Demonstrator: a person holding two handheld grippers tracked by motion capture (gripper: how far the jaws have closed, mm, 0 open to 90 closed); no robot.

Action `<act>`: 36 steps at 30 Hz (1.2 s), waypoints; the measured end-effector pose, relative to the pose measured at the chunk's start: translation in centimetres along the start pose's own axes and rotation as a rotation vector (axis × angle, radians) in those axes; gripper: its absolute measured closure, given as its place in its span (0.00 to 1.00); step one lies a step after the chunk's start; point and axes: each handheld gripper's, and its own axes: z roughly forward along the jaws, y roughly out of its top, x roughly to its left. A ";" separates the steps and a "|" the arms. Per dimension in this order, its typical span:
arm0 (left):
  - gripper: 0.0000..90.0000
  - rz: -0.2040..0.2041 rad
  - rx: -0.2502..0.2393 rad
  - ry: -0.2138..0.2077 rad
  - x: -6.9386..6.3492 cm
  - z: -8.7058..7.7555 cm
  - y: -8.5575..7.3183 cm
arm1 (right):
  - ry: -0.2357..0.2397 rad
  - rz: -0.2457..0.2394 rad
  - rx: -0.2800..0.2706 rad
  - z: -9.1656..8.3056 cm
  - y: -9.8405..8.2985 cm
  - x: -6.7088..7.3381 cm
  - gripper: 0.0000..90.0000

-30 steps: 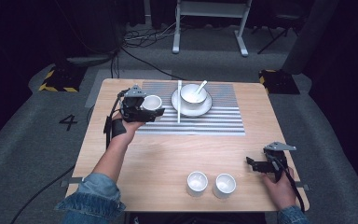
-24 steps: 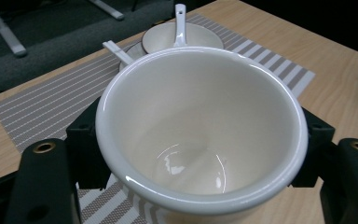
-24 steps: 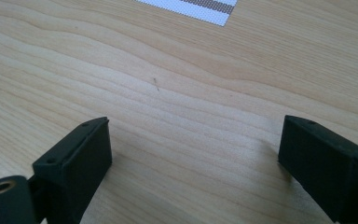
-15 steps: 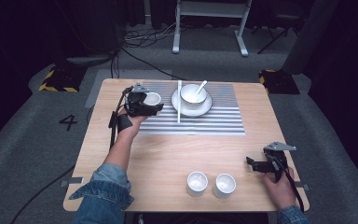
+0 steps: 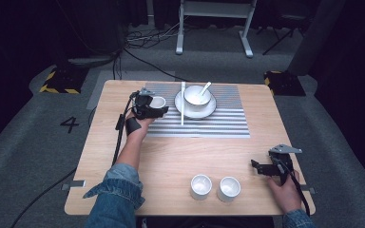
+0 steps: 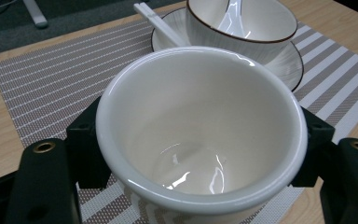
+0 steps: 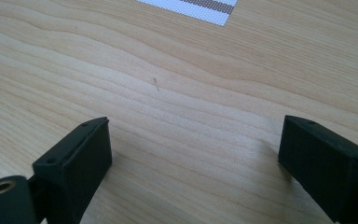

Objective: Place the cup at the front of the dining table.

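Note:
My left gripper (image 5: pixel 156 105) is shut on a small white cup (image 5: pixel 157 101) at the left end of the striped placemat (image 5: pixel 218 124). In the left gripper view the cup (image 6: pixel 200 130) sits upright between both black jaws, just above the placemat (image 6: pixel 51 84). To its right stands a white bowl (image 5: pixel 197 97) with a spoon (image 5: pixel 203 89) on a plate (image 5: pixel 208 111), white chopsticks (image 5: pixel 182 102) beside it. My right gripper (image 5: pixel 257 166) rests open near the table's front right; its jaws stand wide over bare wood (image 7: pixel 191 116).
Two more small white cups (image 5: pixel 201 186) (image 5: pixel 229 188) stand side by side at the table's front edge (image 5: pixel 123 209), left of my right gripper. Cables trail from both grippers. A white stand (image 5: pixel 214 19) is on the floor behind the table.
My left hand carried the cup down and toward the far left part of the placemat, nearer the plate. The right gripper stayed put.

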 end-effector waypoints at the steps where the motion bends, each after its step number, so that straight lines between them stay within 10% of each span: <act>1: 0.30 -0.004 0.001 0.001 0.1 0.2 -0.1 | 0.000 0.000 0.000 0.0 0.0 0.0 0.11; 36: 0.29 0.028 0.084 0.071 -0.6 4.7 -1.5 | 0.000 0.000 0.000 0.0 0.0 0.0 0.11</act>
